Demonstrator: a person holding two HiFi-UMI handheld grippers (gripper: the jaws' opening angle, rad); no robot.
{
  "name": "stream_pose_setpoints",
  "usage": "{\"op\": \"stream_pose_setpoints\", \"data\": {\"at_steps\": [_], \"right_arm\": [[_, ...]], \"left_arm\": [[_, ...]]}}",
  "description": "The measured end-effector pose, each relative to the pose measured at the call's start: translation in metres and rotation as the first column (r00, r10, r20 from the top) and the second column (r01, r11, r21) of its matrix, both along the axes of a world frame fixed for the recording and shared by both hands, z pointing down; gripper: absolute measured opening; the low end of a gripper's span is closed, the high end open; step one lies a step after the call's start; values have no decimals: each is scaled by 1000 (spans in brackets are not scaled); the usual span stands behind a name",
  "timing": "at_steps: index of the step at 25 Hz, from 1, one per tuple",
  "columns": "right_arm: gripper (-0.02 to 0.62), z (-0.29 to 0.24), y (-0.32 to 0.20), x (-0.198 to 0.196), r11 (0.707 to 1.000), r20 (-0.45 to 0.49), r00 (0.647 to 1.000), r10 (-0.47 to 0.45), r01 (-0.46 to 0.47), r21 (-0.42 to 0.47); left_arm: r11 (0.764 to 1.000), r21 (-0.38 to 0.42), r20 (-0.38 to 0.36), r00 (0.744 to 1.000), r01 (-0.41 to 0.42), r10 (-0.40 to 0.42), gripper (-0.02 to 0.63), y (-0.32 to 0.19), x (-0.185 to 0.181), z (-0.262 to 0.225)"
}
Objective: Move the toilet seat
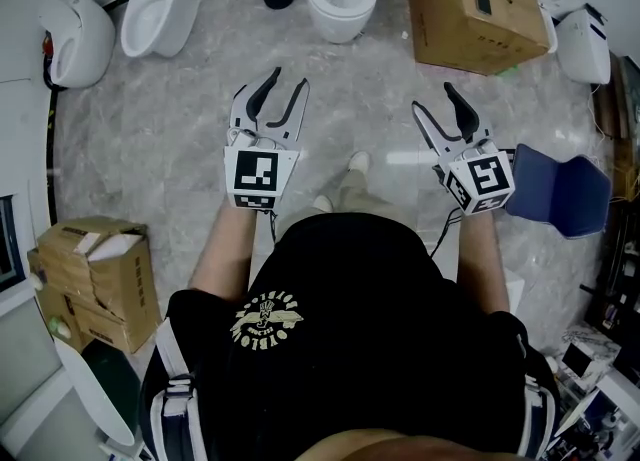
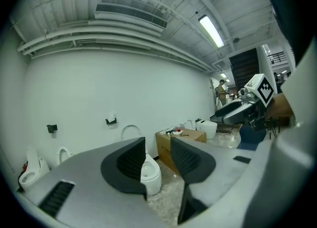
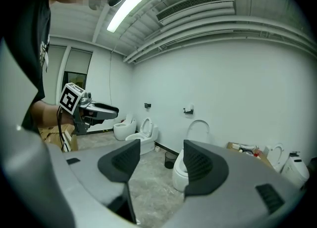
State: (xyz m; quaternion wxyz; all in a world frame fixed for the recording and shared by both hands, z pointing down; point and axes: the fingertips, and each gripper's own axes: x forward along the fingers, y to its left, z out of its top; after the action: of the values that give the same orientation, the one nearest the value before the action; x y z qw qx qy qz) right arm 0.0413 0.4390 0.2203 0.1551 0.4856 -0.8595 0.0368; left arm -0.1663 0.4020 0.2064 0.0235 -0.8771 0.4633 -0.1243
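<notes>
Both tools are empty: the left hand-held gripper [image 1: 286,87] and the right hand-held gripper [image 1: 432,99] have their jaws parted with nothing between them. They aim at the toilet [image 1: 340,21], which stands well ahead on the floor [image 1: 180,119] against the far wall [image 3: 237,83]. The toilet seat [image 3: 198,120] is raised, a thin white ring upright close to the wall with its hinge at the bottom. Its long axis therefore runs up and down, and its flat face looks into the room. It is probably light, stiff, smooth plastic that could slip. The free top edge, farthest from the hinge, seems the best place to pinch.
</notes>
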Motion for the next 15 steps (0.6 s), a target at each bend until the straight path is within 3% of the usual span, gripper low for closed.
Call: {"op": "stream_pose_setpoints", "data": {"at_steps": [15], "right_arm": [[264,6,-91,38,999,56,998,-32,32,-1]], "left_arm": [[999,-19,30,999,43,-42,168,-88,35,-2]]}}
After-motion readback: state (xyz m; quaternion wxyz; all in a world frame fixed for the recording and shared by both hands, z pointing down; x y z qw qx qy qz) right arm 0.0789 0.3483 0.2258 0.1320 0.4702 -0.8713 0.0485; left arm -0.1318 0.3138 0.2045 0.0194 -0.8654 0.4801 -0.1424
